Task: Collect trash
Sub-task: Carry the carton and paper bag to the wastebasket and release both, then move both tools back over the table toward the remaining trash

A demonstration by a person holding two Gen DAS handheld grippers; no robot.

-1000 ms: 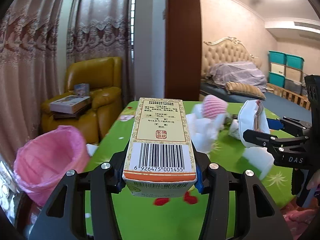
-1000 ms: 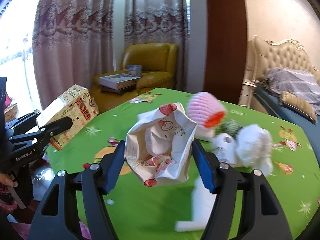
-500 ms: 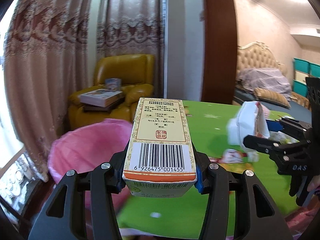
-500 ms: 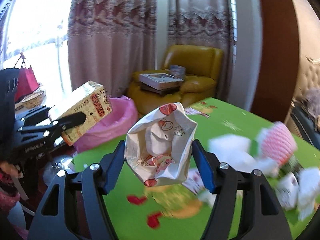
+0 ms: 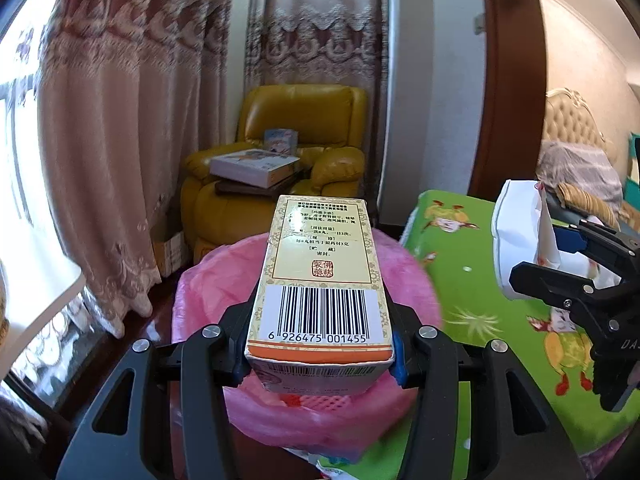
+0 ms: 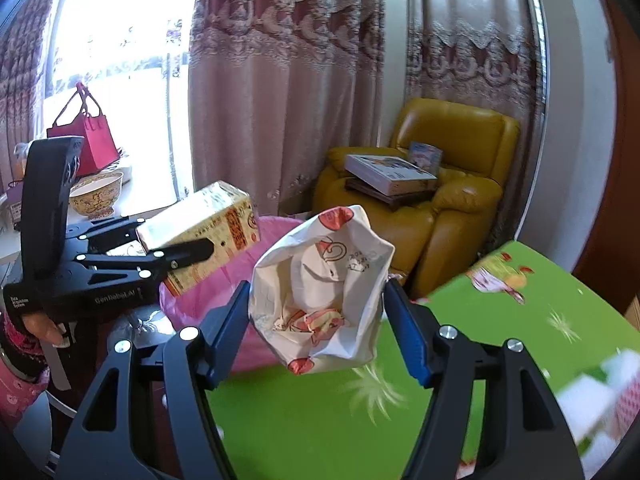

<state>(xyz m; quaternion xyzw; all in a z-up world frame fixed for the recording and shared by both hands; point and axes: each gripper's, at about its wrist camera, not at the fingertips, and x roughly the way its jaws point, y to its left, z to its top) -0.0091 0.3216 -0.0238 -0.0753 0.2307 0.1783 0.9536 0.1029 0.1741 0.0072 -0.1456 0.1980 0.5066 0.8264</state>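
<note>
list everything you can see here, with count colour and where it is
box: 1, yellow with barcode, clamped in left gripper over the bin
paper bag: 1, white with red print, open, clamped in right gripper
bin: 1, pink liner, on the floor beside the table
table: 1, green patterned cloth, right of bin
armchair: 1, yellow, by the curtains
books: a small stack, on the armchair
curtains: pink-beige, along the window
bowl: 1, yellow patterned, on a surface by the window
handbag: 1, red, behind the bowl
bed: 1, cream headboard, far right
left gripper: black, shut on box
right gripper: black with blue pads, shut on paper bag
hand: 1, on the left gripper's handle
</note>
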